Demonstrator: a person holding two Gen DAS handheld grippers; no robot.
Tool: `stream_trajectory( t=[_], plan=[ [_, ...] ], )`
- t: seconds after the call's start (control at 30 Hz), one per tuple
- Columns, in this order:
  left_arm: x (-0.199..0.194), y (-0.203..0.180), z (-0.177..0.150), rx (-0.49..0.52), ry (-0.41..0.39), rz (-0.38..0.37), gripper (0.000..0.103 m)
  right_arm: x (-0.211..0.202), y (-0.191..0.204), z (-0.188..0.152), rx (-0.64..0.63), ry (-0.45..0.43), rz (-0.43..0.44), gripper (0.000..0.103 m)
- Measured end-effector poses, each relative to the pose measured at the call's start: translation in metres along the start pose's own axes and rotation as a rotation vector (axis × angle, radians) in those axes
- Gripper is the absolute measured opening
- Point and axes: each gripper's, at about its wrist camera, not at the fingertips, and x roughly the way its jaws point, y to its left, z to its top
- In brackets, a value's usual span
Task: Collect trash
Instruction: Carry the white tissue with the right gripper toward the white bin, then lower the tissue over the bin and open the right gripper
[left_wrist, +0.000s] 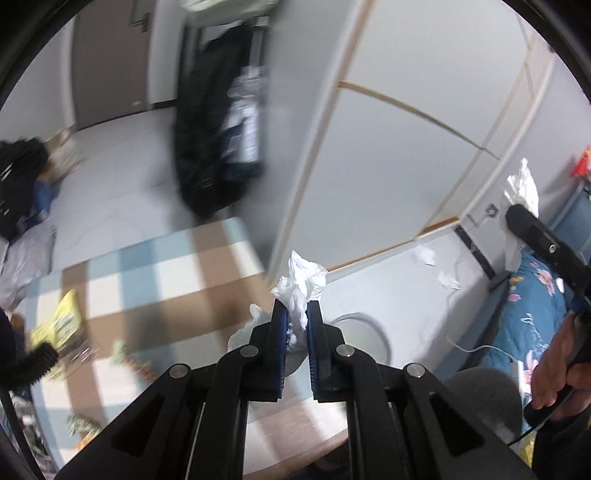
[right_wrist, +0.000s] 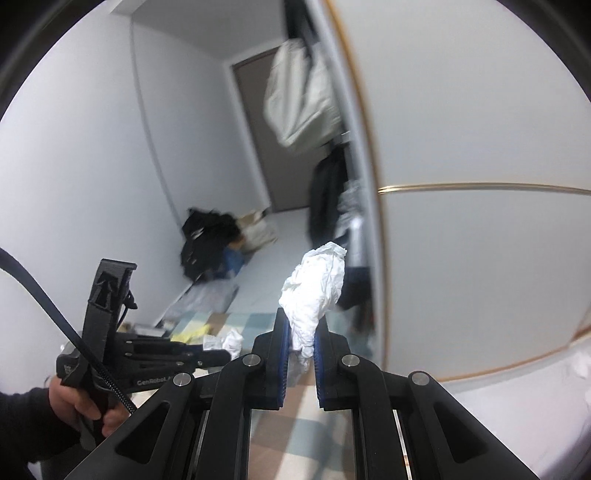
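Left gripper: we see its black jaws with ribbed blue pads clenched on a crumpled white tissue, which puffs out above the fingertips.
Right gripper: we find its jaws pinched on a second tissue wad, a tall, wrinkled lump of soft white paper standing up between the pads.
Hands: in the right wrist view a hand in a dark sleeve grips the handle of the left tool; in the left wrist view a hand wraps the right tool's handle.
Floor mat: we make out a flat checked mat in pale blue, white and tan squares.
Loose scraps: two more small crumpled paper bits lie on the smooth pale floor near the wardrobe, whose flat white panels carry thin wooden trim.
Yellow packet: a crinkly wrapper lies on the mat, blurred.
Bed cover: teal cloth with a pink flower print.
Dark clothes: they hang limp in the open wardrobe, blurred.
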Motion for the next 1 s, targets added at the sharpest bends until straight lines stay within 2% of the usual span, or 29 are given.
stream_trajectory(
  t=[0.2,0.47,0.8,1.0],
  plan=[
    [0.031,-0.043,0.018,0.072,0.033,-0.09,0.006,-0.031,-0.057,-0.01,0.102,-0.032,-0.125,0.011],
    [0.092,-0.084,0.027,0.115,0.137,-0.175,0.006,-0.02,-0.135,-0.062,0.261,0.07,-0.242,0.011],
    [0.18,-0.101,0.017,0.116,0.333,-0.239,0.006,0.03,-0.215,-0.146,0.489,0.242,-0.268,0.011],
    [0.216,-0.116,0.004,0.101,0.449,-0.258,0.006,0.061,-0.236,-0.192,0.547,0.355,-0.261,0.011]
  ],
)
